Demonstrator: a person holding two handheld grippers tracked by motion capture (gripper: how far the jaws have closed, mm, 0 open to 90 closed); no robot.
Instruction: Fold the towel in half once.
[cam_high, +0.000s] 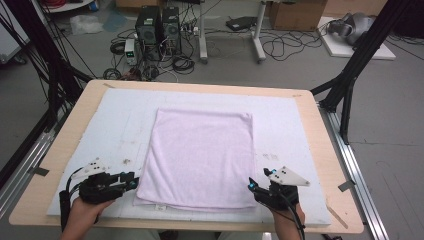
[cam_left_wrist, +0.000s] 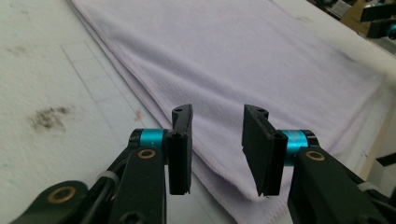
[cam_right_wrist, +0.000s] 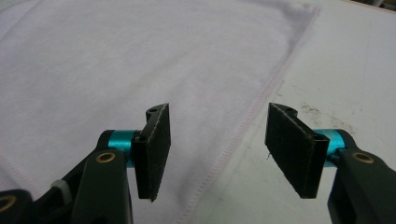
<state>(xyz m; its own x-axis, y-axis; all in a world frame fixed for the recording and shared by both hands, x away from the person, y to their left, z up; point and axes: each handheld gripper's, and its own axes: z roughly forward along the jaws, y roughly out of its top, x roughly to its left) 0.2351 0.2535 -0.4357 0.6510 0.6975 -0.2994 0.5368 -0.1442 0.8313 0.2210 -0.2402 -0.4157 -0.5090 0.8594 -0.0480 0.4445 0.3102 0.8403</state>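
Observation:
A pale lilac towel (cam_high: 200, 155), folded into a flat rectangle, lies in the middle of a white foam mat (cam_high: 125, 120). My left gripper (cam_high: 134, 181) sits at the towel's near left corner, its jaws pointing toward the cloth. In the left gripper view the jaws (cam_left_wrist: 218, 112) stand open just above the towel's layered corner (cam_left_wrist: 243, 60), gripping nothing. My right gripper (cam_high: 251, 185) is at the near right corner. Its jaws (cam_right_wrist: 219, 109) are open over the stitched side hem of the towel (cam_right_wrist: 116, 60), with nothing pinched.
The mat covers a wooden table (cam_high: 70, 135) with bare wood along its edges. Dark smudges mark the mat near both grippers (cam_left_wrist: 49, 116). Beyond the table are computer towers (cam_high: 157, 25), cables and black frame legs on the floor.

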